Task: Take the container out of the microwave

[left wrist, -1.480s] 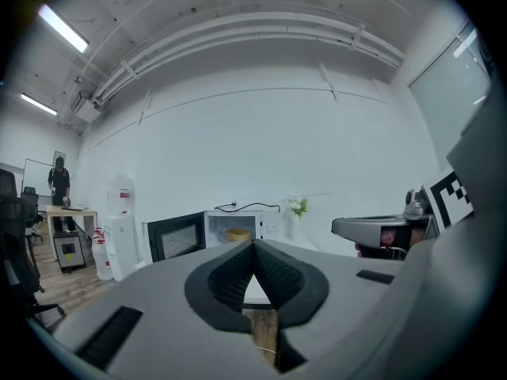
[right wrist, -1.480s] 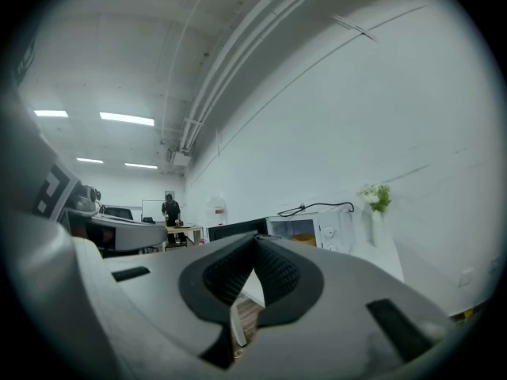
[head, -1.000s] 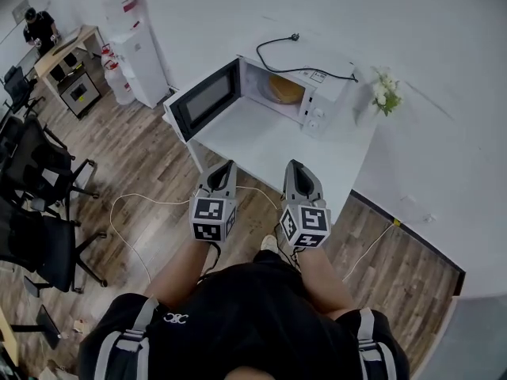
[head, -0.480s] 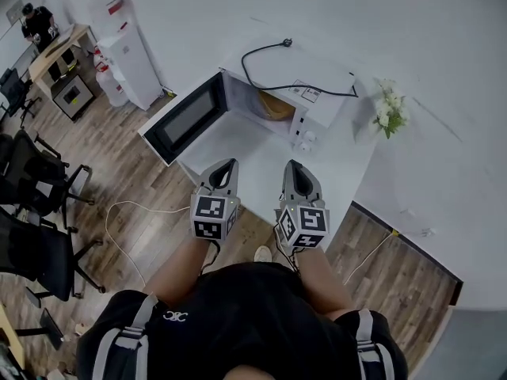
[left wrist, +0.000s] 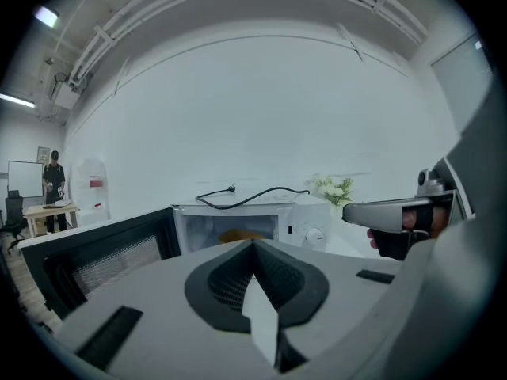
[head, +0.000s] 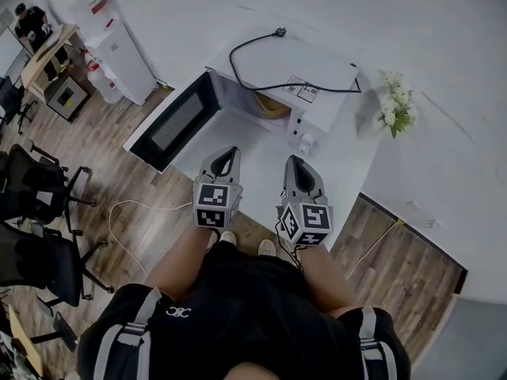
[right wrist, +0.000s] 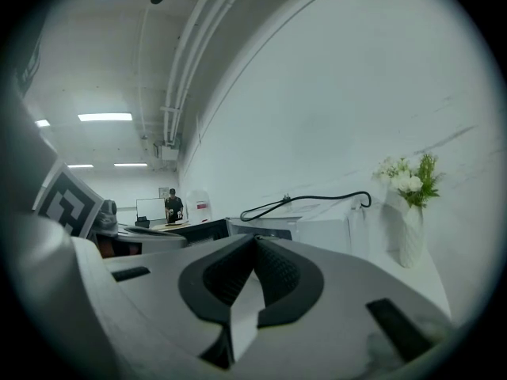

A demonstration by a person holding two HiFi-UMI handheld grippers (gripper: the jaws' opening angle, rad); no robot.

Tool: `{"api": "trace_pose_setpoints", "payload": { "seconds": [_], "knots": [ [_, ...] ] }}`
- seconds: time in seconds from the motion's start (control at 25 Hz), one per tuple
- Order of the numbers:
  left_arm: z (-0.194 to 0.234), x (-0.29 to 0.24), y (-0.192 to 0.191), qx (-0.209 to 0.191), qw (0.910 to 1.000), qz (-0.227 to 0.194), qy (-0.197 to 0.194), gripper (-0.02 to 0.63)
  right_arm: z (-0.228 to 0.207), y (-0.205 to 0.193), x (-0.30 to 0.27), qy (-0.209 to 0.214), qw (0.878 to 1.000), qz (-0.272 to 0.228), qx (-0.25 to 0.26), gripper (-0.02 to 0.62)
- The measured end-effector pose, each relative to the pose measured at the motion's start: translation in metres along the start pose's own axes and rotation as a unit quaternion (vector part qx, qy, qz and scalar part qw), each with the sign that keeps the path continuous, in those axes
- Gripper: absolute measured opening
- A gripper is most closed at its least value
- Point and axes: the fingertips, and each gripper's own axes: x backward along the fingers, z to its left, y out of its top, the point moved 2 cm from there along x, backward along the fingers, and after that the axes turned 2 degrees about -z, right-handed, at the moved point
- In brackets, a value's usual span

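Observation:
A white microwave (head: pixel 313 74) stands on a white table (head: pixel 348 172) with its dark door (head: pixel 170 125) swung wide open to the left. Inside it sits a yellowish container (head: pixel 272 104), seen also in the left gripper view as an orange-brown shape (left wrist: pixel 242 234) in the lit cavity. My left gripper (head: pixel 225 155) and right gripper (head: pixel 295 165) are side by side over the table's near part, short of the microwave mouth. Both have their jaws shut with nothing between them. In the right gripper view the microwave (right wrist: pixel 317 229) lies ahead.
A black power cord (head: pixel 273 74) lies loose on top of the microwave. A white vase of flowers (head: pixel 392 109) stands at its right on the table. Office chairs (head: pixel 36 212), a water dispenser (head: pixel 111 42) and a desk (head: pixel 43 58) with a person are off to the left on wooden floor.
The view has closed in on the microwave; it now lies lower and nearer in the head view. Both grippers have come forward over the table edge, still shut.

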Motion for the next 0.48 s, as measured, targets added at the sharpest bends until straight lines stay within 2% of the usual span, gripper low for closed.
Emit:
{"api": "trace_pose_setpoints", "payload": {
  "seconds": [0.12, 0.2, 0.36, 0.48],
  "knots": [
    [0.002, -0.017, -0.003, 0.001, 0.9996, 0.012, -0.027, 0.012, -0.006, 0.001, -0.009, -0.018, 1.000, -0.002, -0.002, 0.005],
    [0.004, -0.029, -0.006, -0.022, 0.9984, 0.023, -0.046, 0.012, -0.008, 0.003, -0.012, -0.033, 0.999, -0.006, 0.000, 0.005],
    [0.009, -0.056, -0.014, -0.092, 0.9929, 0.037, -0.066, 0.014, -0.011, 0.002, -0.016, -0.062, 0.998, -0.008, 0.005, 0.005],
    [0.009, -0.081, -0.025, -0.176, 0.9798, 0.050, -0.081, 0.014, -0.016, 0.002, -0.015, -0.084, 0.996, -0.009, 0.009, 0.005]
  ]
}}
